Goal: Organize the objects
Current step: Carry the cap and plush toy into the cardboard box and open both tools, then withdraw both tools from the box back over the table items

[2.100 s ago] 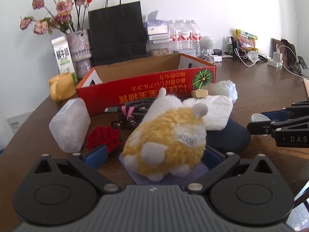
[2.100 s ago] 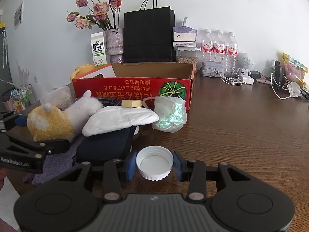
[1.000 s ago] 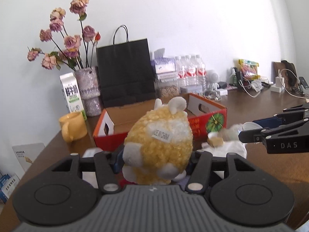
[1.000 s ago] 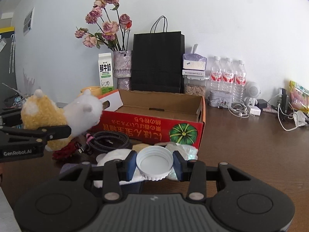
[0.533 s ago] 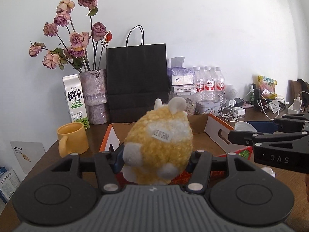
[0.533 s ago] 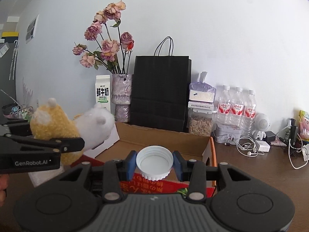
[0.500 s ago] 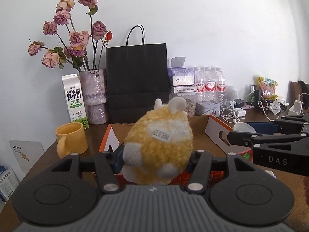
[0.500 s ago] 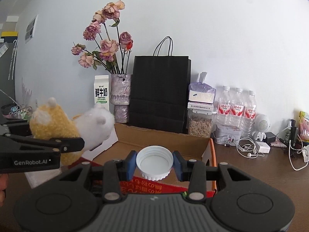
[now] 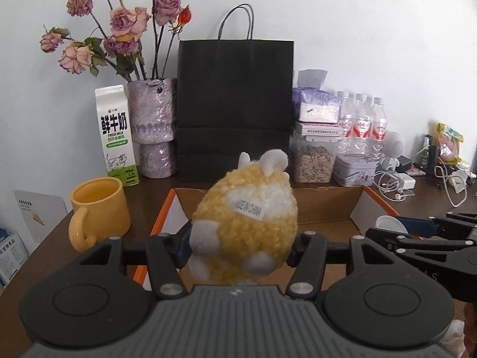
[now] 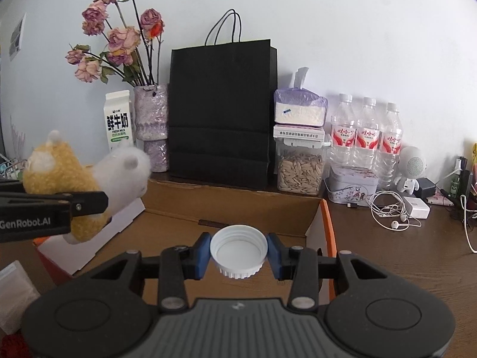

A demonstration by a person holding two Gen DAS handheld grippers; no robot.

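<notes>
My left gripper [image 9: 240, 249] is shut on a yellow and white plush toy [image 9: 247, 217] and holds it in the air over the left end of an open cardboard box [image 9: 325, 205]. The plush toy also shows in the right wrist view [image 10: 77, 185], at the left. My right gripper [image 10: 238, 252] is shut on a white plastic lid [image 10: 238, 250], open side up, above the same box [image 10: 238, 205], over its right half. The right gripper also shows in the left wrist view [image 9: 387, 226], at the right, with the lid.
Behind the box stand a black paper bag [image 9: 235, 107], a vase of dried roses [image 9: 152, 125], a milk carton [image 9: 116, 134], a seed jar [image 9: 313, 161], water bottles [image 9: 360, 125] and a tin [image 9: 354, 170]. A yellow mug [image 9: 98, 208] sits left of the box. Cables and earphones [image 10: 393, 208] lie at right.
Both grippers have moved forward and a little lower over the box, each with its load. The box's floor now lies under both of them.
</notes>
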